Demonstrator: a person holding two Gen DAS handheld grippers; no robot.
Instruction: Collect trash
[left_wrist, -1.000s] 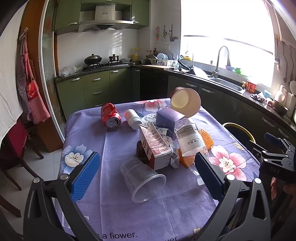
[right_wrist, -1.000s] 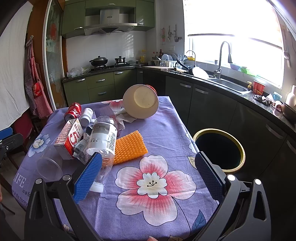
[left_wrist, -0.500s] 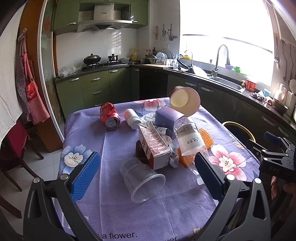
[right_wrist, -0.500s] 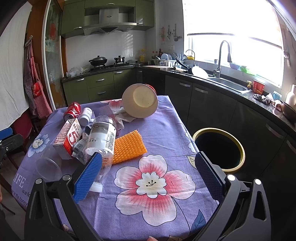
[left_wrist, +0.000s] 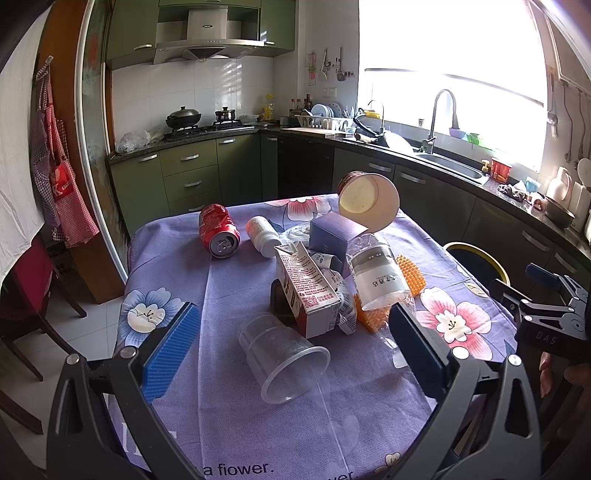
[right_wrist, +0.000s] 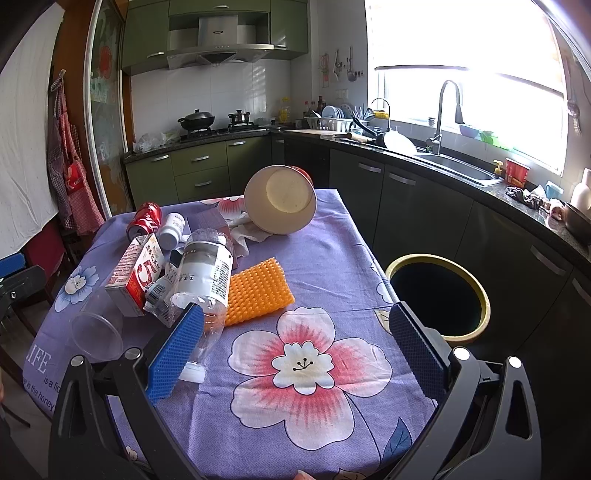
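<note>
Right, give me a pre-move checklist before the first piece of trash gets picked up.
1. Left gripper open and holding nothing: ok.
2. Right gripper open and holding nothing: ok.
3. Clear cup on its side, lying nearest the left fingers: ok.
4. Bin beside the table, mouth uncovered: ok.
5. Plastic bottle free to lift: not ok, it leans on the carton and orange mat.
6. Room left in the bin: cannot tell, inside is dark.
</note>
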